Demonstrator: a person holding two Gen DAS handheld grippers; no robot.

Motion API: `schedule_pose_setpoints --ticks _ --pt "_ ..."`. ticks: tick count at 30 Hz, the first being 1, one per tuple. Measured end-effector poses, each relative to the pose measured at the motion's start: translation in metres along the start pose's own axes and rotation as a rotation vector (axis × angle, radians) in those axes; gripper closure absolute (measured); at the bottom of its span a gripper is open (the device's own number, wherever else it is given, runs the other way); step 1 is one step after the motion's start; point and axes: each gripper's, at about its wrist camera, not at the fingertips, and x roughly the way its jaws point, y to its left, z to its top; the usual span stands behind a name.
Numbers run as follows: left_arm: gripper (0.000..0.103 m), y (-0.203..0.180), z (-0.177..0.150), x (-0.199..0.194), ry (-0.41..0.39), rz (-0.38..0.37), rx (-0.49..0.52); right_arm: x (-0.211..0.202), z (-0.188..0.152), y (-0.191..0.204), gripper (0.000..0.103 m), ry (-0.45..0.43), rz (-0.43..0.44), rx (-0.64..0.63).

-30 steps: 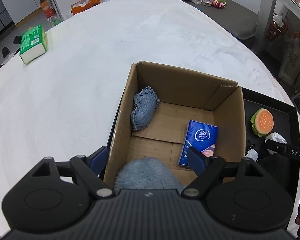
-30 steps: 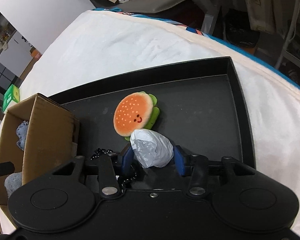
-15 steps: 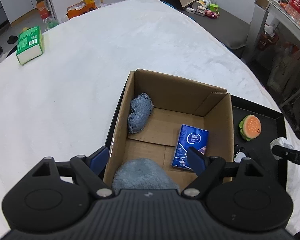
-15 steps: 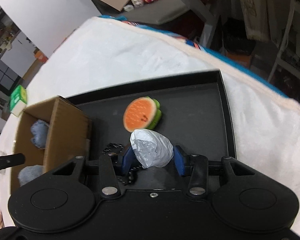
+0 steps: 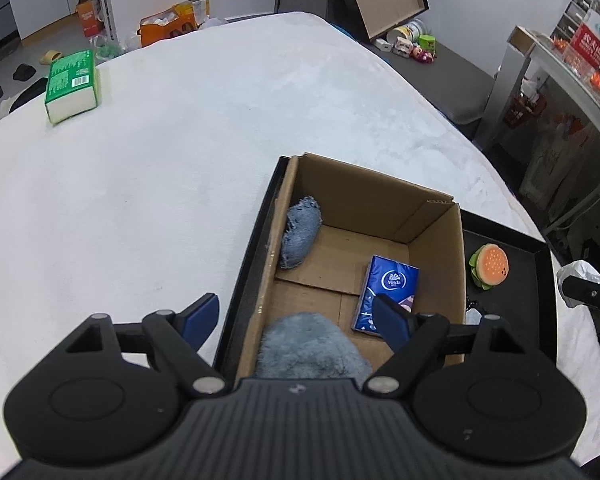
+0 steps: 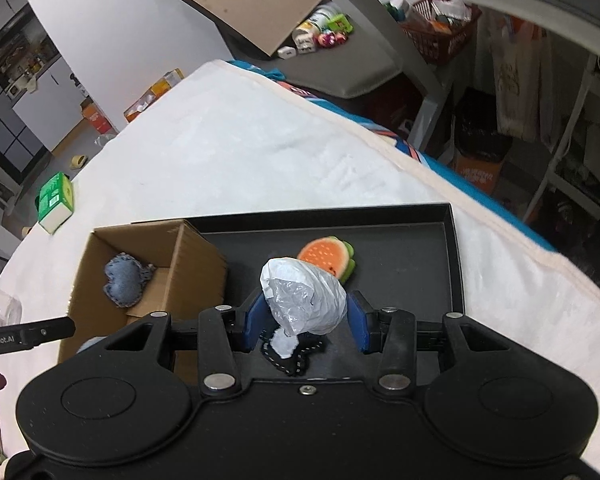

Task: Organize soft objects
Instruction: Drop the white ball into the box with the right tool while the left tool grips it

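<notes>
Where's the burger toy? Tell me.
Burger toy lies on the black tray, right of the cardboard box, just beyond the crumpled bag in the right gripper.

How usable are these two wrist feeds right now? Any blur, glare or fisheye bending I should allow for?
Left wrist view: sharp, evenly lit; fisheye bows the white table edge, and the cardboard box walls splay. Right wrist view: sharp at the crumpled plastic bag in the right gripper, mild sheen on it; the shelving top right bends strongly. Shadows are soft in both.

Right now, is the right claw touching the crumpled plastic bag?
Touching. The right wrist view shows the right claw with both blue pads pressed against the crumpled plastic bag, holding it above the black tray.
</notes>
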Motion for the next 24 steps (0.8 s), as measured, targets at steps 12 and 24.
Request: schedule_pose_setpoints --ticks 12,24 --pt "0.046 0.035 -0.007 -0.002 -0.014 -0.065 -0.058 -0.015 0.011 0.051 0.060 -0.022 -0.015 -0.077" --pt "0.074 0.062 -0.011 0.015 0.005 -0.135 -0.126 -0.006 0.020 0.098 0.060 -0.021 -0.037 -0.137"
